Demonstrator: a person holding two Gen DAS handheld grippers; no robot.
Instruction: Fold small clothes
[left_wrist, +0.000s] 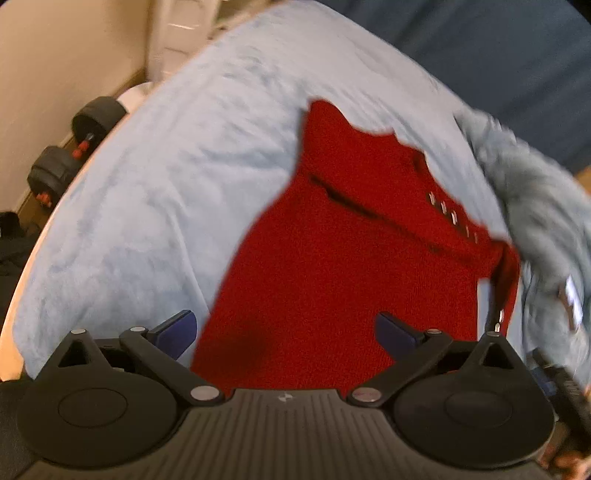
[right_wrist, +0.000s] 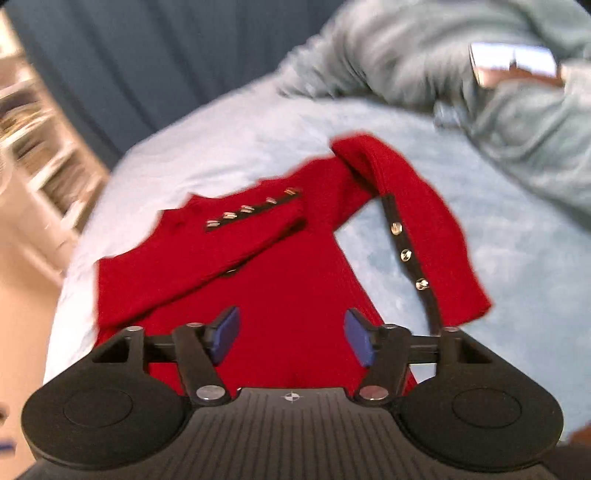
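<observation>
Both jaws agape, empty; red cardigan (right_wrist: 280, 280) flat beneath, between blue pads (right_wrist: 225, 332)

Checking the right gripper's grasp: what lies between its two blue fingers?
Right wrist view: only the red garment shows between the open right gripper; its fingers hold nothing.

The red garment (right_wrist: 280, 280) is a matt, nubbly knit cloth with shiny metal studs (right_wrist: 405, 254) on a dark trim. Under it the pale blue bed cover (left_wrist: 155, 192) looks soft and plushy (faintly sheened). Each claw (left_wrist: 284, 334) (right_wrist: 291, 338) is matt black plastic with smooth blue pads (right_wrist: 356, 341).
</observation>
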